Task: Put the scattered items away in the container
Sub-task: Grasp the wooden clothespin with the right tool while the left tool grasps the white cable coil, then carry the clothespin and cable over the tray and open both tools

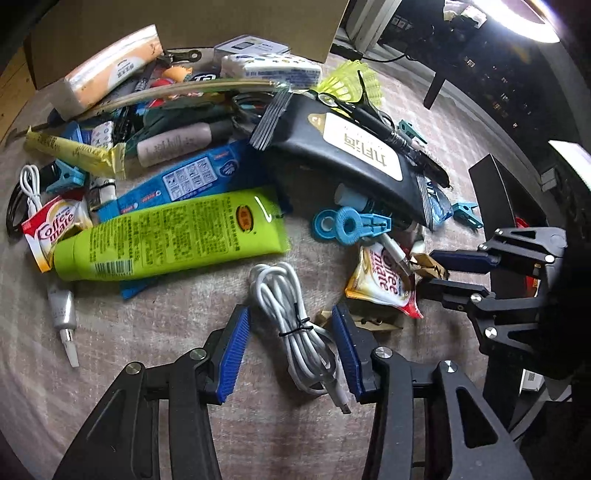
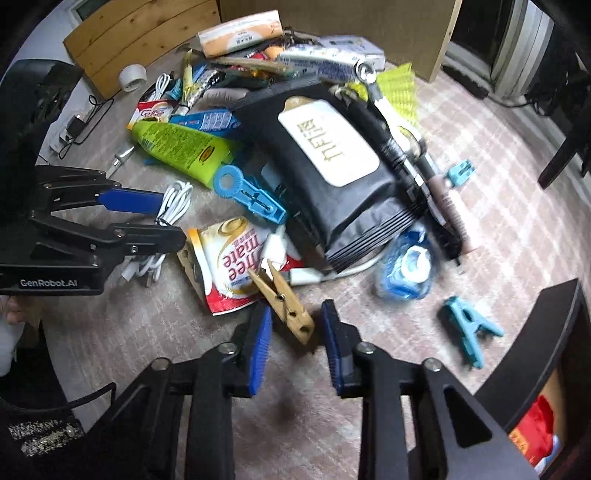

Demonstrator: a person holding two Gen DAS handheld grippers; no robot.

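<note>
White cable (image 1: 291, 325): 1; wooden clothespin (image 2: 284, 299): 1.

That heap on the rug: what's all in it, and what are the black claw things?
white cable: one, coiled and tied, between the left claw's pads, which do not touch it
wooden clothespin: one, tan, between the right claw's pads, which do not press it
Coffee mate sachet: one here, red and white, under the clothespin
green tube: one, lime, left of the cable
black pouch: one, cream label, middle of the heap
blue ring clip: one, beside the pouch
teal clip: one, alone on the rug
tissue pack: one, white and orange, at the back
cardboard box: one, brown, behind the heap
left gripper: black, blue pads, open
right gripper: black, blue pads, open
</note>
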